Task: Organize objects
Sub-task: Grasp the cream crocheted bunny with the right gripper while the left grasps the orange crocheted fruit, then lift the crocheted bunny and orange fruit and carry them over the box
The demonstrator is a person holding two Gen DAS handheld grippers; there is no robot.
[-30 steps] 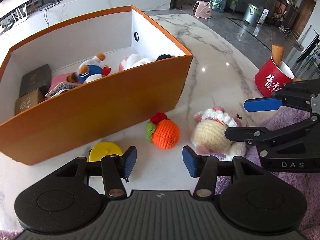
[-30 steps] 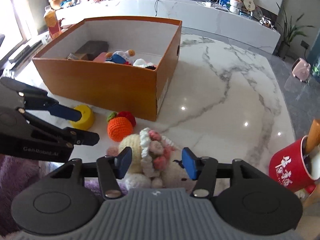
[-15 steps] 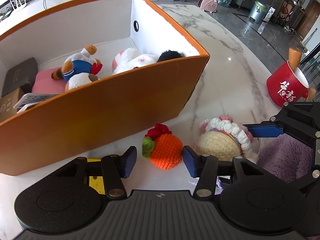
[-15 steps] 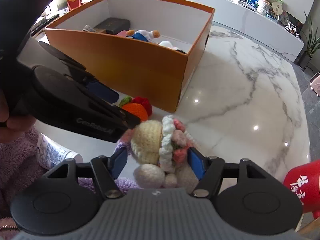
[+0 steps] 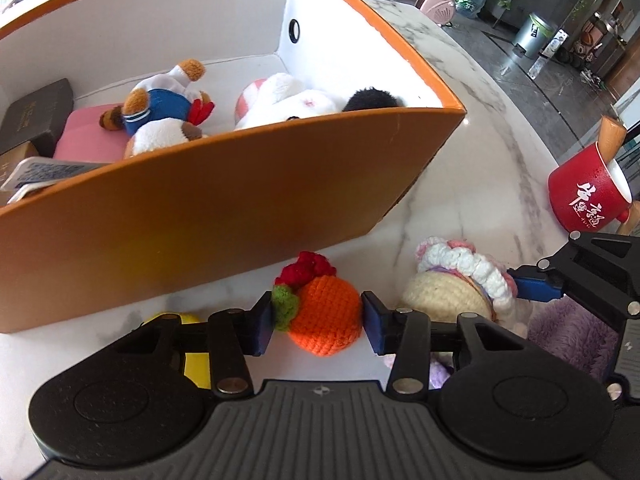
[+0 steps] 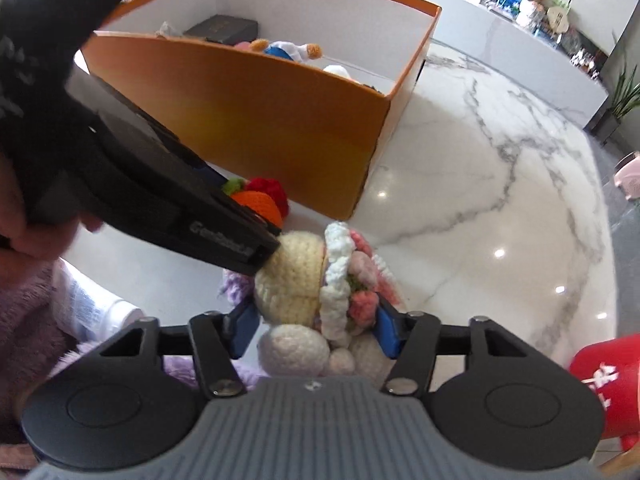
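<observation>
orange box (image 5: 224, 216) just behind, toys inside: my drop spot | right gripper (image 6: 314, 330) closing round crochet doll (image 6: 292, 280) on marble, pads touching; squeeze its middle | left gripper (image 5: 318, 322) closing, pads meeting orange crochet fruit (image 5: 326, 316); grip centred, lift straight

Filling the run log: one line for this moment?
left gripper: closing, orange toy between | right gripper: closing, doll between | box: behind
</observation>
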